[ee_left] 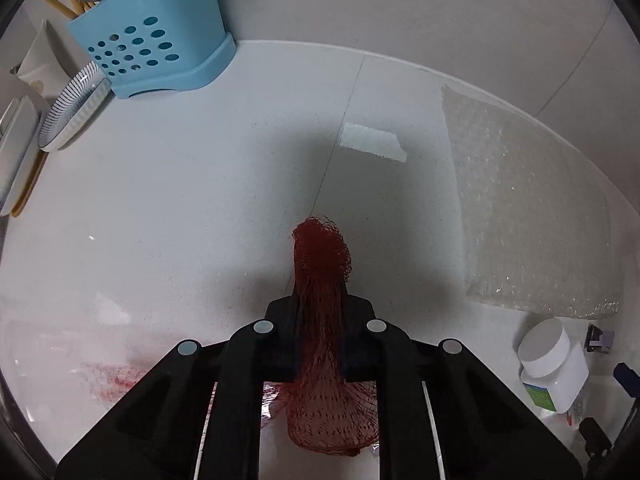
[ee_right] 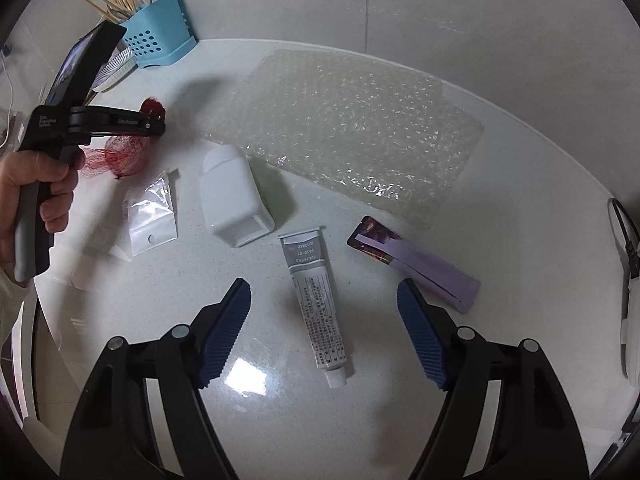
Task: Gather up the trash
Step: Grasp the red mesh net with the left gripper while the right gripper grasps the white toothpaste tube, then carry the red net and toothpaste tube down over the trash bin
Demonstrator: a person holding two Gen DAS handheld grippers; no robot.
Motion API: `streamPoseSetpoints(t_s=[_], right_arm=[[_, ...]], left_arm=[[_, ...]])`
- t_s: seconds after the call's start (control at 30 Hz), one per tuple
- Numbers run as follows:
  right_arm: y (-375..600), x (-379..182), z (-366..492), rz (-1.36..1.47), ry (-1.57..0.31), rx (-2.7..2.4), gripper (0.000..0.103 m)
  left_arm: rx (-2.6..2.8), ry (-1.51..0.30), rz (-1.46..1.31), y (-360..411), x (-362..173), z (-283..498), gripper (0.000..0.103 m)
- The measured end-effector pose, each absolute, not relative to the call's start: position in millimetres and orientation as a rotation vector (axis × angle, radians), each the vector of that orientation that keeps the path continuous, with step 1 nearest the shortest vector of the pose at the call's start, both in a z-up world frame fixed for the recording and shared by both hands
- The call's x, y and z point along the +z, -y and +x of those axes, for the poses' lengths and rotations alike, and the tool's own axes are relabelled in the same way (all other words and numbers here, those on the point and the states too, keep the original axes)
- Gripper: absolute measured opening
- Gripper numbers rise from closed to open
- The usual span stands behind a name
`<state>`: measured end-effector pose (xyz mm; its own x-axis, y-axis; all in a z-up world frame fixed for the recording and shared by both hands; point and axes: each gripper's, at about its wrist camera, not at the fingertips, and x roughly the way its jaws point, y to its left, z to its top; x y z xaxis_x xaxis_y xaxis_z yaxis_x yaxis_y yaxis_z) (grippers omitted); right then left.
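Now we hold the left gripper point(ee_left: 320, 300) clamped on the red plastic mesh net bag point(ee_left: 322, 264), lifted for carrying away | right gripper point(ee_right: 324, 320) spread apart over the grey squeezed ointment tube point(ee_right: 316, 300) | crumpled bubble wrap sheet point(ee_right: 352, 128) at 12 o'clock, probably next trash.

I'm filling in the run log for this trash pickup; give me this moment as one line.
left gripper: shut on red mesh net, lifted | right gripper: open, above tube | bubble wrap, white bottle on counter
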<state>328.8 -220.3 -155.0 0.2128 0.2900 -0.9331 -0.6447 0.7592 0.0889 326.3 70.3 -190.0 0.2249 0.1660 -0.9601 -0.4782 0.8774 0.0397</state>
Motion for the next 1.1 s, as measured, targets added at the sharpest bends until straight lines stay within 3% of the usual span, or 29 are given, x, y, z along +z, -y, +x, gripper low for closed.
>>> streamPoseSetpoints(t_s=[0.23,0.6,0.77,1.1], right_arm=[[208,-170,331,-0.352,-1.251,0.665,0.059],[205,-183,332,-0.34,-1.312,0.617,0.027],[206,-183,332,-0.32,-1.322,0.589,0.021],[215,-168,312,-0.258,-1.302,0.566,0.021]], left_arm=[[0.449,-1.231,-0.249,-64,-178,316,0.01],[0.41,-1.162,-0.227,-48,-133,293,0.01],[0.4,-1.147,-0.23,-39,-123,281,0.01],[0.374,-1.131,-0.216,-31,-107,247,0.01]])
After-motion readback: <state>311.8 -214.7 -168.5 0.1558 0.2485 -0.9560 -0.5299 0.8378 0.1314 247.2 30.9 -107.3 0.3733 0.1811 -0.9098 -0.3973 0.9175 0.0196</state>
